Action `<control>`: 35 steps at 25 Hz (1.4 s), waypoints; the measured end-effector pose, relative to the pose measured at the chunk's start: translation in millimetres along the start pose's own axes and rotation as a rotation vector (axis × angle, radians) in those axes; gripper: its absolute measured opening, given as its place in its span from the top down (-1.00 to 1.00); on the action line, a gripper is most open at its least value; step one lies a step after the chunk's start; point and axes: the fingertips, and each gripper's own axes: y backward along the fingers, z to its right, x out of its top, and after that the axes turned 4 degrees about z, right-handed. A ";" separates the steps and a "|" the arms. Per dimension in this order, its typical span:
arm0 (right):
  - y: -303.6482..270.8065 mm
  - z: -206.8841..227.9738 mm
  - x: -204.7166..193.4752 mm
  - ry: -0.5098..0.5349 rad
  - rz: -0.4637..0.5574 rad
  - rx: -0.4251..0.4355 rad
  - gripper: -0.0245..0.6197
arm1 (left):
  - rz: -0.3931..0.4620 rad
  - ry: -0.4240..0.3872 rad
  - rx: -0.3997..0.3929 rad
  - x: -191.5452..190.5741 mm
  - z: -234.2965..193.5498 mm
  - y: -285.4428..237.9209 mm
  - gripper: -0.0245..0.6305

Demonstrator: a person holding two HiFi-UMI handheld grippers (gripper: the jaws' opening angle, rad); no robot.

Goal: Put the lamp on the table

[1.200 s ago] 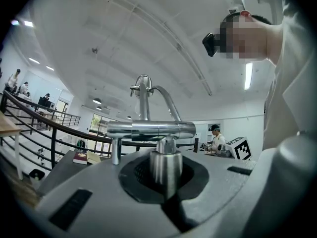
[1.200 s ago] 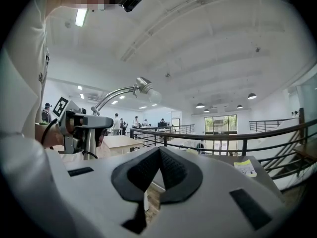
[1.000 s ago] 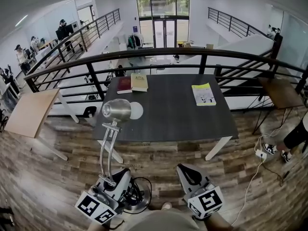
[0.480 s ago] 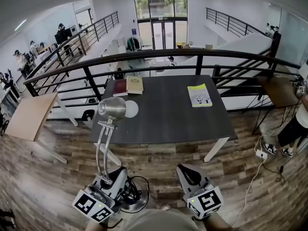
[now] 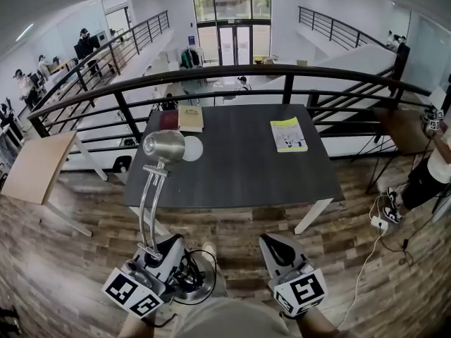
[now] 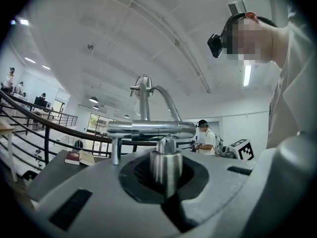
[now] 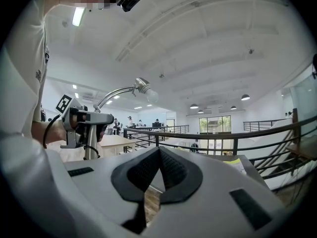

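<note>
Silver metal desk lamp [image 5: 151, 204] upright, clamped in left gripper [image 5: 159, 256]; dark table [image 5: 236, 169] straight ahead; right gripper [image 5: 275, 248] closed, empty.

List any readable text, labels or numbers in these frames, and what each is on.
No text here can be read.
On the yellow booklet on the table: cover print, too small to read.
On the tan book and the dark red book: nothing legible, too small.
On the left marker cube and the right marker cube: black-and-white square patterns only, no letters.
</note>
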 end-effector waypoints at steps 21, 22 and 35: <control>-177.1 75.4 -19.0 0.006 -0.059 -0.034 0.93 | -0.017 0.025 -0.081 -8.8 -154.9 -113.7 0.92; -190.7 81.7 -18.9 0.003 -0.062 -0.036 0.92 | -0.018 0.023 -0.086 -7.7 -166.5 -123.4 0.92; -371.1 146.3 -7.4 -0.013 -0.102 -0.084 0.93 | -0.039 0.016 -0.162 15.7 -324.4 -229.6 0.92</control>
